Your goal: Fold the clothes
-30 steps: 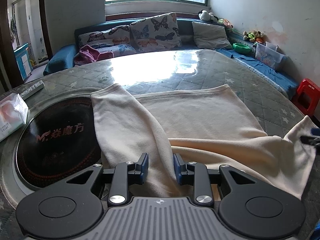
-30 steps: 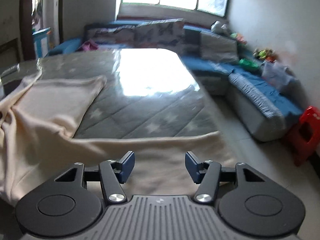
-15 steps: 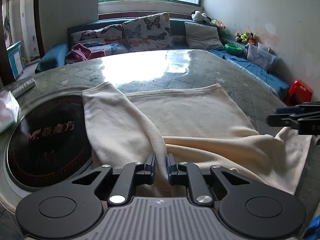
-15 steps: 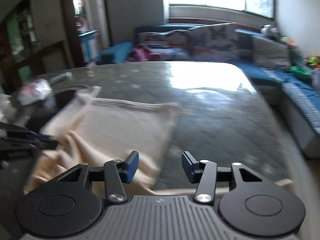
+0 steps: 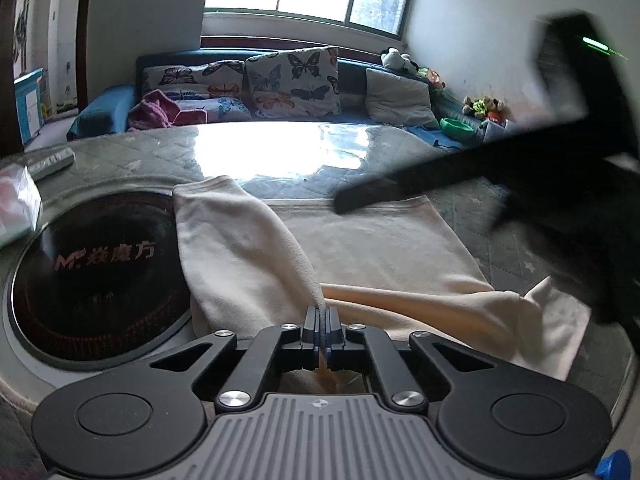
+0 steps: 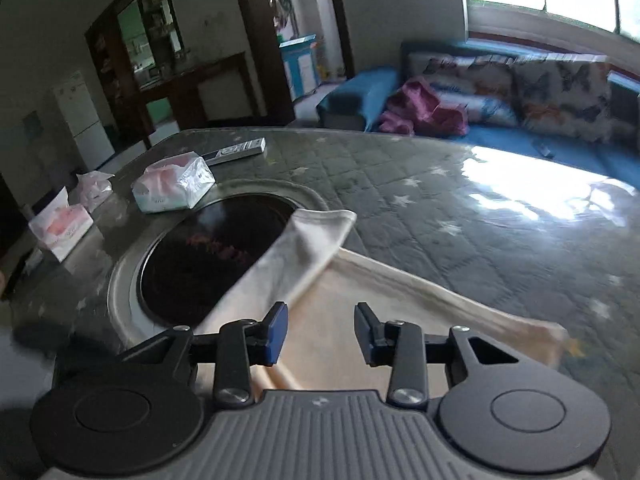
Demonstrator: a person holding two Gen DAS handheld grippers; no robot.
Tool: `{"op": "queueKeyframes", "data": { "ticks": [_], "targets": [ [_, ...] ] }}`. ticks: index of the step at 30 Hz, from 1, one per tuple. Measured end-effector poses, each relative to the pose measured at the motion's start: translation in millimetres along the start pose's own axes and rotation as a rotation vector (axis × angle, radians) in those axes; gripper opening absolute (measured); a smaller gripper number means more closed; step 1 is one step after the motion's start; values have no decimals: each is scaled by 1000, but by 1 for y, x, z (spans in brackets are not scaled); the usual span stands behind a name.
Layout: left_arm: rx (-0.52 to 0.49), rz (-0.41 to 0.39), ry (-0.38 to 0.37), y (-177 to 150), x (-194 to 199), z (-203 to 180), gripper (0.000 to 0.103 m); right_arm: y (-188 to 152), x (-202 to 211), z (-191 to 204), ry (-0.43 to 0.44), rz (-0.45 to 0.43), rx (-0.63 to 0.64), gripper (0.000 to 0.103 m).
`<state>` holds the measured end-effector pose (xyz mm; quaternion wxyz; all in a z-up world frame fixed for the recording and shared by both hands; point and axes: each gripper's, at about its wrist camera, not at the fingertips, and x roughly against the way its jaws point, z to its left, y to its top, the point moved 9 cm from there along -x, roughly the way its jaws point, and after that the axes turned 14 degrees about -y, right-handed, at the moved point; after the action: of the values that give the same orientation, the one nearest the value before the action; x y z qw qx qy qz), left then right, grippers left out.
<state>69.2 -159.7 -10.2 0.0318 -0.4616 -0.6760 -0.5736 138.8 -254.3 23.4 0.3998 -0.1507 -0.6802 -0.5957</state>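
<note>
A cream garment (image 5: 360, 256) lies spread on the grey quilted table, with one sleeve (image 5: 236, 248) folded over towards the dark round hob. My left gripper (image 5: 321, 330) is shut on a raised fold of the garment at its near edge. My right gripper (image 6: 321, 330) is open and empty, hovering just above the garment (image 6: 340, 316) near the sleeve (image 6: 296, 256). The right gripper also shows in the left wrist view (image 5: 500, 184) as a dark blurred shape reaching in from the right above the cloth.
A dark round hob (image 6: 208, 252) is set in the table left of the garment. Tissue packs (image 6: 172, 186) and a remote (image 6: 236, 151) lie at the table's left side. A blue sofa with butterfly cushions (image 5: 292, 80) stands behind the table.
My left gripper has closed fully on the garment fold. My right gripper has swung left across the table and now hovers over the garment by the sleeve, still open.
</note>
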Motion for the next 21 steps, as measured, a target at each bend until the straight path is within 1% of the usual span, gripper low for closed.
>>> {"op": "queueKeyframes", "data": {
  "ticks": [3, 7, 10, 13, 17, 18, 19, 21],
  "targets": [
    [14, -1, -6, -1, 0, 3, 3, 16, -38, 2, 15, 47, -17, 35],
    [32, 0, -14, -2, 0, 6, 3, 28, -85, 2, 9, 84, -52, 35],
    [46, 1, -20, -2, 0, 9, 3, 36, -110, 4, 2, 90, -77, 32],
    [59, 1, -26, -3, 0, 12, 3, 42, -127, 9, -12, 98, -72, 31],
    [68, 1, -28, -4, 1, 14, 3, 43, -137, 18, -21, 104, -41, 20],
    [67, 0, -27, -4, 2, 14, 3, 42, -138, 19, -21, 103, -37, 15],
    [67, 0, -25, -4, 2, 14, 3, 42, -138, 20, -14, 102, -36, 8],
    [65, -1, -22, -5, 4, 14, 3, 44, -132, 23, -5, 90, -32, 5]
  ]
}}
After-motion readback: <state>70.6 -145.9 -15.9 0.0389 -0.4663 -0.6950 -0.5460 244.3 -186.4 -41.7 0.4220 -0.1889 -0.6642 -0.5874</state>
